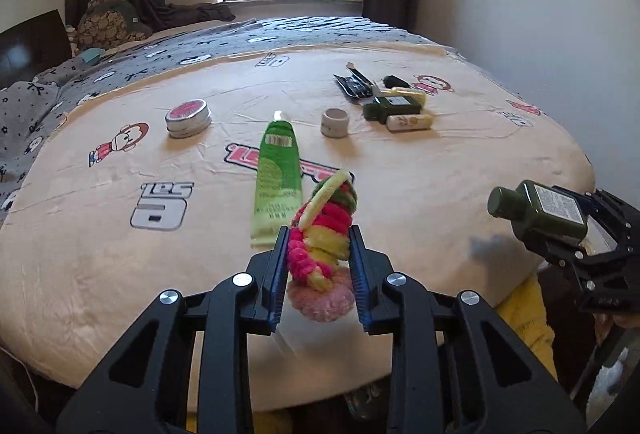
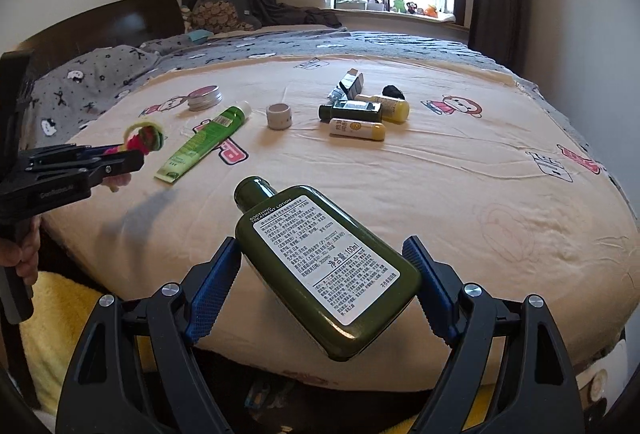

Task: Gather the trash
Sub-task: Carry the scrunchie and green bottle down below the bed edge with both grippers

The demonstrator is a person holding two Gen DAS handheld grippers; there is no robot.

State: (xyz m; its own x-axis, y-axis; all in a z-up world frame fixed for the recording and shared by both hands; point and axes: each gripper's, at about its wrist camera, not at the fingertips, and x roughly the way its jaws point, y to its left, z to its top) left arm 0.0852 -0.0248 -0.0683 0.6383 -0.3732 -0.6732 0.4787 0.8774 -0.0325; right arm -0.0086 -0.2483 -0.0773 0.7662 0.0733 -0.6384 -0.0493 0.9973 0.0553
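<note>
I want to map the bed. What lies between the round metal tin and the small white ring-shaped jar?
The cap end of the green tube lies between the round metal tin and the white ring-shaped jar, clearest in the left wrist view.

Two grippers were in view: the left gripper (image 1: pixel 320 254), clamping a bundle of fuzzy hair ties (image 1: pixel 322 230), and the right gripper (image 2: pixel 320 274), gripping one dark green lotion bottle (image 2: pixel 324 270). How many ties made up the bundle could not be told.

On the bed (image 2: pixel 500 193) lay:
- one bright green tube (image 1: pixel 277 173)
- one round tin with a pink lid (image 1: pixel 188 117)
- one small white ring-shaped pot (image 1: pixel 335 122)
- one second dark green bottle (image 1: pixel 390 106)
- two small yellow-and-white bottles (image 1: pixel 409 121), (image 1: pixel 404 94)
- one black flat packet (image 1: pixel 354 83)
- one small black object (image 1: pixel 395 81), too small to identify.

That made two dark green bottles altogether.
</note>
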